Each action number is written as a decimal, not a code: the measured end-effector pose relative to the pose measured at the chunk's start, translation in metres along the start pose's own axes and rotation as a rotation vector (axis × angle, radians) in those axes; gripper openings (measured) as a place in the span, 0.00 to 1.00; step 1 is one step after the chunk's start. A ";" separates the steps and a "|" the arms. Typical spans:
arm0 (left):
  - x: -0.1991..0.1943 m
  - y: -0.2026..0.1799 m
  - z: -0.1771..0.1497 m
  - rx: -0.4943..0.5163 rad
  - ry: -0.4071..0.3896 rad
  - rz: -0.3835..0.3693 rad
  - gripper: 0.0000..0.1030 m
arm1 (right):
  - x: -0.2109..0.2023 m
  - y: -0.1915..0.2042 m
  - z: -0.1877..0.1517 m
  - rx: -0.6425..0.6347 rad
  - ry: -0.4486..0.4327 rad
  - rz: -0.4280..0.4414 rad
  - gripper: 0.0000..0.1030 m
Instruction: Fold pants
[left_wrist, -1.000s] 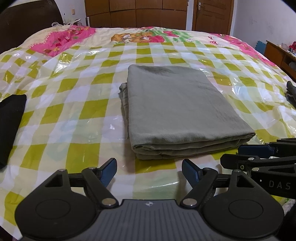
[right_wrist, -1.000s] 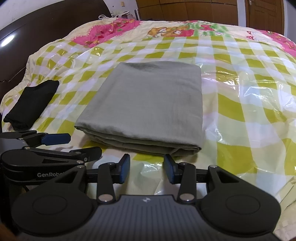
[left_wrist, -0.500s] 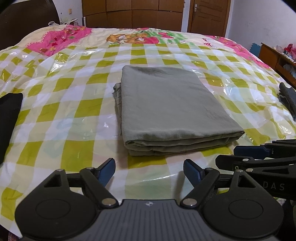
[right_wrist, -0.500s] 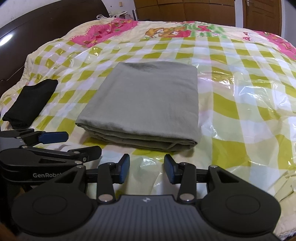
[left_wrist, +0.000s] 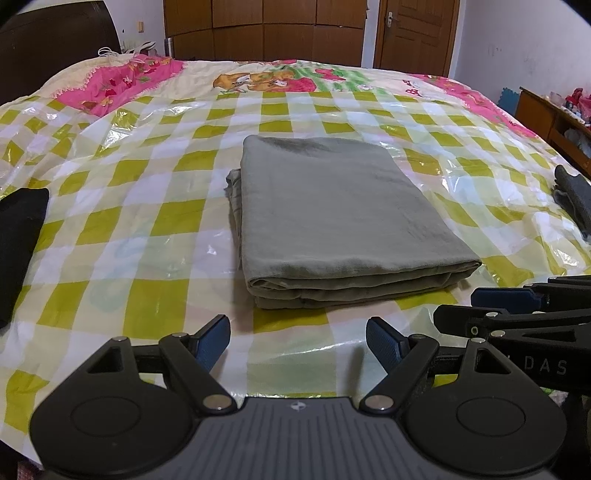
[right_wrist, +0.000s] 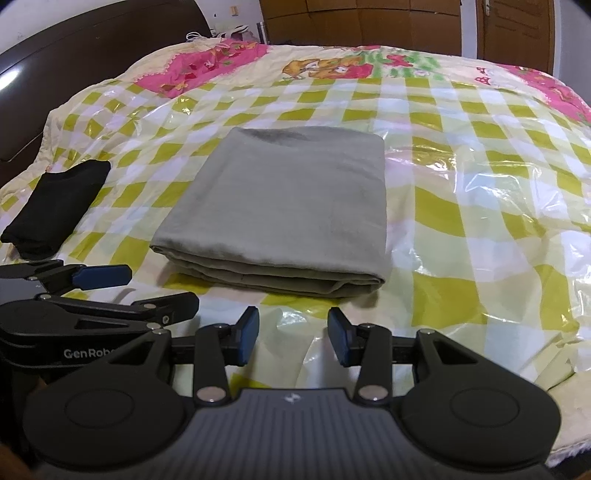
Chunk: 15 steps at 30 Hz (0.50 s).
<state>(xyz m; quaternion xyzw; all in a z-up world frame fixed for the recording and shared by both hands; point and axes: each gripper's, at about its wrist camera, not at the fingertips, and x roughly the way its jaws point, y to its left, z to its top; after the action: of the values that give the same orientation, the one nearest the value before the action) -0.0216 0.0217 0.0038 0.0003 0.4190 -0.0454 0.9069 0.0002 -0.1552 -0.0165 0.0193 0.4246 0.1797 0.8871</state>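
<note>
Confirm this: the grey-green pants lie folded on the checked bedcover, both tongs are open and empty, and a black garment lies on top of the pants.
One thing is wrong. The black garment lies on the checked bedcover to the left of the pants, apart from them, as the right wrist view shows. The pants are folded; the left tongs and right tongs are open and empty.

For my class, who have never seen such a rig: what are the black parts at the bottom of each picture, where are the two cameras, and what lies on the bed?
Each picture comes from a camera on a hand-held gripper, looking forward along its two blue-tipped fingers. One shows the left gripper, the other the right gripper; each also appears at the other's edge. Both are open and hold nothing. On the checked plastic sheet lie folded grey-green pants, a black folded cloth to the left and a dark grey garment to the right.
</note>
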 end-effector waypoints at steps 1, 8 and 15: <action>-0.001 0.000 0.000 0.001 -0.001 0.002 0.89 | -0.001 0.000 0.000 0.001 0.000 -0.003 0.41; -0.005 -0.002 -0.001 0.007 -0.012 0.008 0.89 | -0.006 0.003 0.000 -0.004 -0.012 -0.017 0.41; -0.008 -0.003 -0.002 0.008 -0.020 0.017 0.92 | -0.011 0.005 -0.001 -0.007 -0.019 -0.022 0.41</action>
<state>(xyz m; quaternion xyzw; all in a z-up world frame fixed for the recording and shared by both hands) -0.0289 0.0197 0.0085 0.0068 0.4098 -0.0394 0.9113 -0.0084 -0.1547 -0.0080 0.0130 0.4157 0.1711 0.8932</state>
